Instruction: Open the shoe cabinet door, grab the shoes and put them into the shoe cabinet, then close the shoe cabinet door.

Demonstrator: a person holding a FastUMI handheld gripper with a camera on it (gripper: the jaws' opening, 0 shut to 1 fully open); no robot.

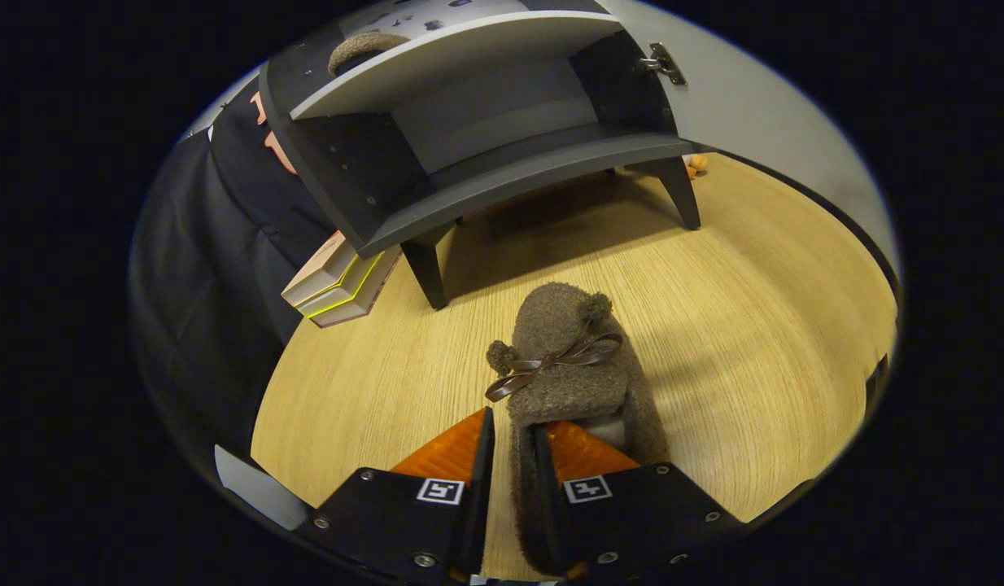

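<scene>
The gripper (514,439) is clamped on the side wall of a brown fuzzy slipper (563,358) — one finger presses the outside of the wall, the other sits inside the slipper's opening, so both fingers bear on it. The slipper's toe points away from the fingers, and a brown ribbon bow (551,362) with 2 pompoms lies across its top. The slipper is over the wooden floor (762,325); whether it rests on the floor or hangs just above cannot be told.

Well beyond the fingers stands the shoe cabinet (486,155), grey, on short dark legs, its door (762,106) swung open to the right. A second slipper (364,49) sits on the cabinet's upper shelf — only its heel shows. Ahead and to the left, beside the cabinet's near leg, lies a stack of books (339,281).
</scene>
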